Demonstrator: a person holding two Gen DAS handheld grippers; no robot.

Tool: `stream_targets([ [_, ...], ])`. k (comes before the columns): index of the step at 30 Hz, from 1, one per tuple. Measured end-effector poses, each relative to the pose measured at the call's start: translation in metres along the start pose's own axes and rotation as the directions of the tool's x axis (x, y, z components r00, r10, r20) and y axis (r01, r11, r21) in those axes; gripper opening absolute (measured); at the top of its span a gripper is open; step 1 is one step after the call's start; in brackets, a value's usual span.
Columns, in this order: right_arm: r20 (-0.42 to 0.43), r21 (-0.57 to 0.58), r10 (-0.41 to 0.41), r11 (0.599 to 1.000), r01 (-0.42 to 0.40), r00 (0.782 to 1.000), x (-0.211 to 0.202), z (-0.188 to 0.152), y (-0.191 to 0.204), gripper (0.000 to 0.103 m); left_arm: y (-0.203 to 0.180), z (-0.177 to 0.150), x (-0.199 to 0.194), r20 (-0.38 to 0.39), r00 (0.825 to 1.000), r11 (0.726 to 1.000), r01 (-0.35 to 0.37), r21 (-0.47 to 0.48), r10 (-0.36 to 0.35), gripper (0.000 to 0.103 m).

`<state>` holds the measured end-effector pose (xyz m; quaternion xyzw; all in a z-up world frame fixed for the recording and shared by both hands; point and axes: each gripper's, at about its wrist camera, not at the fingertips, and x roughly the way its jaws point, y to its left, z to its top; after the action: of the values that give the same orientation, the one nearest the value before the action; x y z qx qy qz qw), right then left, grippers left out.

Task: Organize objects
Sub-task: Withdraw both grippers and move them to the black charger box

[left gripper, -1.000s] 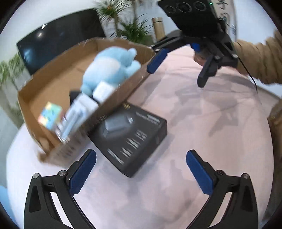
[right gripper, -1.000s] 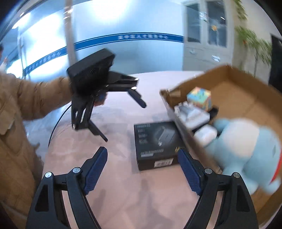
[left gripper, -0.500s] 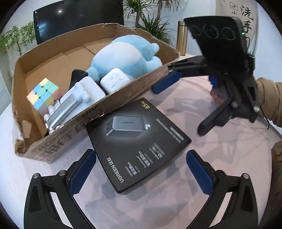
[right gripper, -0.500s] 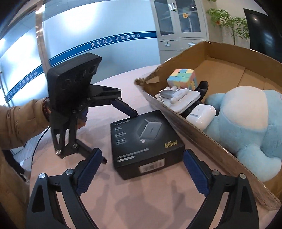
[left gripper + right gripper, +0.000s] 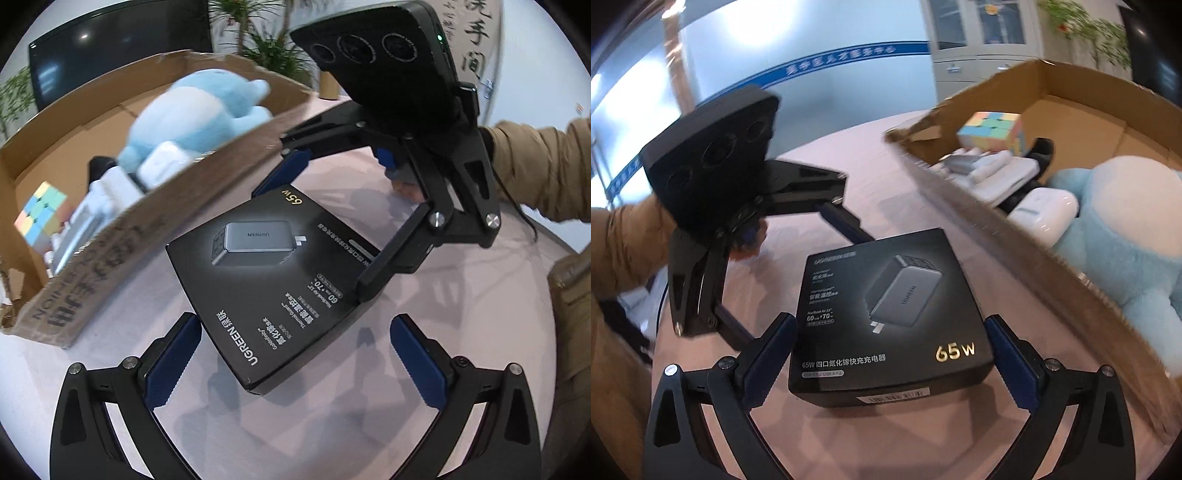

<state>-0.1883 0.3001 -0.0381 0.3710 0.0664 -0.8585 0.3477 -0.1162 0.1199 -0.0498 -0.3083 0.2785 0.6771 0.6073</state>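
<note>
A black charger box [image 5: 273,273] lies flat on the pale pink table [image 5: 461,332] beside a cardboard box [image 5: 110,236]; it also shows in the right wrist view [image 5: 890,317]. My left gripper [image 5: 295,354] is open, its fingers on either side of the box's near corner, not touching. My right gripper [image 5: 890,354] is open and straddles the opposite end of the charger box. Each gripper shows in the other's view, the right one [image 5: 321,229] and the left one [image 5: 798,273].
The cardboard box [image 5: 1034,266] holds a blue plush toy [image 5: 192,110], a pastel puzzle cube [image 5: 38,214], a white case [image 5: 1043,212] and several white and black items. A wall screen [image 5: 110,48] and plants stand behind. The person's tan sleeve [image 5: 539,166] is at the right.
Both grippers have moved in on the charger box from opposite ends. The box now lies between each pair of fingers. It has not been lifted.
</note>
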Motion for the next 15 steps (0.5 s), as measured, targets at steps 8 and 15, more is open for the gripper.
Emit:
stream_targets([
  [8, -0.029, -0.034, -0.002, 0.999, 0.001, 1.0, -0.028, -0.033, 0.032, 0.103, -0.054, -0.009, -0.008, -0.038, 0.996, 0.994, 0.086, 0.071, -0.083, 0.102],
  [15, -0.046, -0.013, -0.032, 0.999, 0.031, 0.998, -0.049, -0.057, 0.05, 0.103, -0.067, -0.013, -0.012, -0.064, 0.998, 0.994, 0.035, 0.106, -0.029, 0.102],
])
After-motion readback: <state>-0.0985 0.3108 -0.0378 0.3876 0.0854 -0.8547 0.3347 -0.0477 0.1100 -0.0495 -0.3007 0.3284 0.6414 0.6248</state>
